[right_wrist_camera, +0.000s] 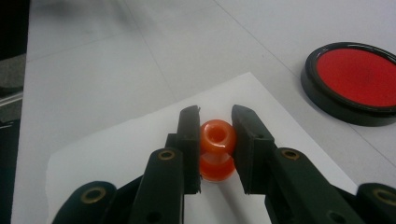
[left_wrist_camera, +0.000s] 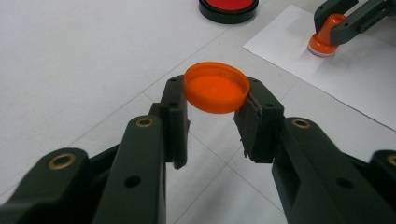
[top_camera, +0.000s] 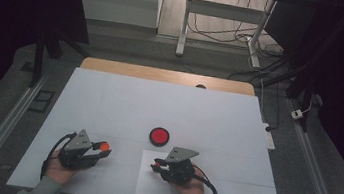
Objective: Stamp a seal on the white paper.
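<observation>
Sitting between the jaws: orange cap (left_wrist_camera: pixel 216 88).

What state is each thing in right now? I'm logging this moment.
Orange cap: off the stamp, clamped in the left gripper, hollow side up.
Orange stamp: uncapped, upright on the white paper, clamped in the right gripper.
Red ink pad: open, untouched.

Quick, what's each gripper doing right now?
Left gripper: shut on the orange cap.
Right gripper: shut on the orange stamp, over the white paper.
</observation>
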A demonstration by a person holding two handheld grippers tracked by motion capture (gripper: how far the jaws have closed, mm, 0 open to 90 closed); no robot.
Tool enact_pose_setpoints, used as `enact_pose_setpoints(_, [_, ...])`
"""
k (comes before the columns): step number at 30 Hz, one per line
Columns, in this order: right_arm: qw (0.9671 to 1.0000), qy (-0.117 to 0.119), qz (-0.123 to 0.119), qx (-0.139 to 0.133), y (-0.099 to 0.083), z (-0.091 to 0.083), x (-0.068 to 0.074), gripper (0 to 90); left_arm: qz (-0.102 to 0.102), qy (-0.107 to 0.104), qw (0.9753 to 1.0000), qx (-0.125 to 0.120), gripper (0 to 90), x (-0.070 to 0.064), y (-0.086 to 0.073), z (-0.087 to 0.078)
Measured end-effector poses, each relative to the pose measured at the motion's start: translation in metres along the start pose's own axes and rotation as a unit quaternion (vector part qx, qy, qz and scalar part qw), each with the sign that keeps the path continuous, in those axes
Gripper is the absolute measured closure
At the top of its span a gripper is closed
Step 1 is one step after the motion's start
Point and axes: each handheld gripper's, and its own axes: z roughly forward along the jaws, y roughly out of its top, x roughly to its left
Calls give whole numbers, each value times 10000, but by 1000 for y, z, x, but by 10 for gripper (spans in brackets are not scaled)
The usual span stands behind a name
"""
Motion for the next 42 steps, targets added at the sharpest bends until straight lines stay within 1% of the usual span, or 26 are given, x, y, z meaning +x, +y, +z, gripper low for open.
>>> enact_pose_setpoints(11, [10000,-17,-23,20,0,0,1,729,-8,2,10000,-3,651,0,0,0])
enact_pose_setpoints(19, [10000,-9,-7,-55,-2,1,1,729,-14,5,10000,-1,652,0,0,0])
enact_pose_setpoints(24, [10000,14,-16,-44,-2,1,0,729,-13,-1,10000,-2,651,0,0,0])
enact_pose_setpoints(33, [10000,-17,-63,-59,-3,1,1,729,-9,-7,10000,1,652,1,-1,0])
enact_pose_setpoints(37, [9999,5,-33,-100,-3,1,1,729,-8,-5,10000,-1,652,1,-1,0])
enact_pose_setpoints(42, [10000,-17,19,-48,-2,1,0,726,-23,10,10000,-26,651,1,-1,-1])
